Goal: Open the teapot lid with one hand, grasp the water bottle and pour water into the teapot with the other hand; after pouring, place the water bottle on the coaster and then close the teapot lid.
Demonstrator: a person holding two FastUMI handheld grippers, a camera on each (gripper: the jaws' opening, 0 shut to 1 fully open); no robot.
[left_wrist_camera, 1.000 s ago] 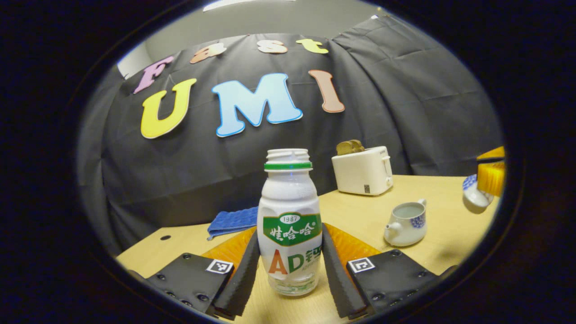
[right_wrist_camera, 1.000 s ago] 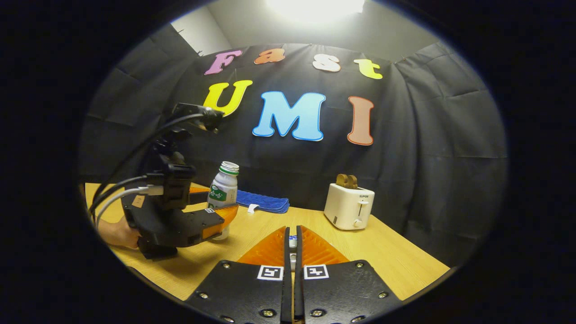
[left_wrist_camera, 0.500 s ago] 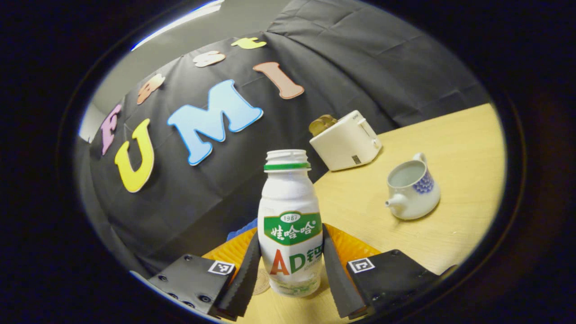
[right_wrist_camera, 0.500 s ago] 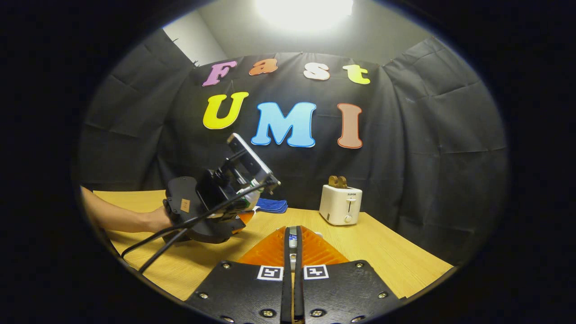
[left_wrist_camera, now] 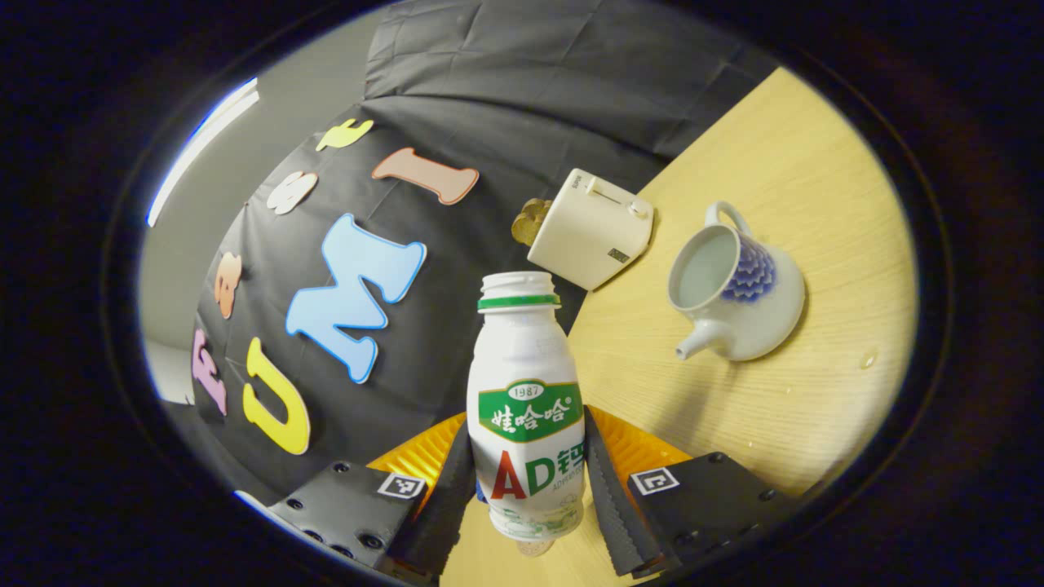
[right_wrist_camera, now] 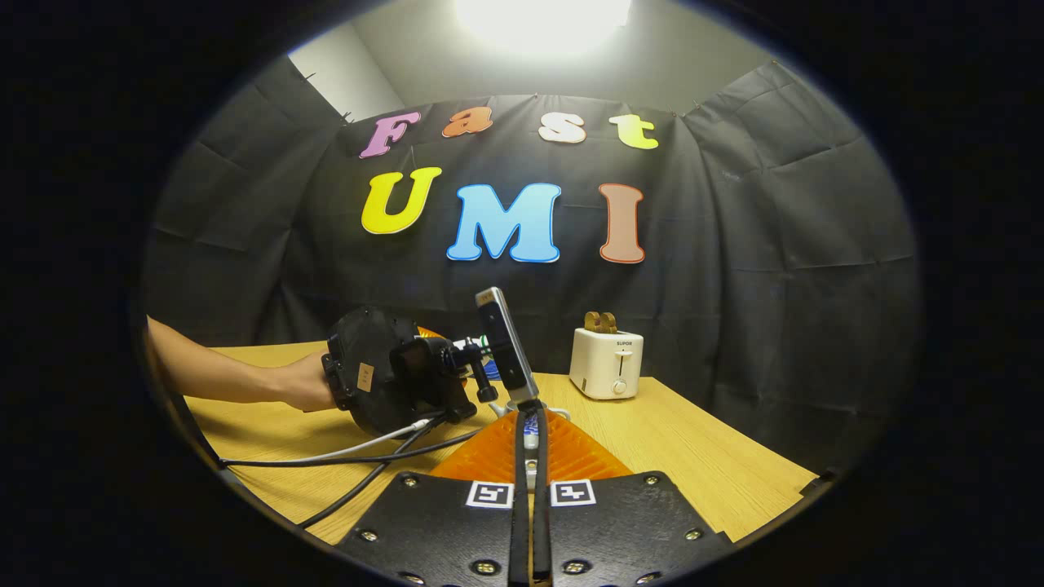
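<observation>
Bottle (left_wrist_camera: 526, 408), uncapped light plastic, sits tilted in the left gripper (left_wrist_camera: 528, 481), jaws pinching its label band, just left of the lidless, fragile teapot (left_wrist_camera: 734, 285) on the worktop (left_wrist_camera: 816, 391); right gripper (right_wrist_camera: 530, 481) jaws pressed nearly together on something small.

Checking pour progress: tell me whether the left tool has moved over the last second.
Yes. In the right gripper view, the left tool has come rightward from beside the blue towel toward the toaster, tipping the bottle toward the open teapot.
</observation>
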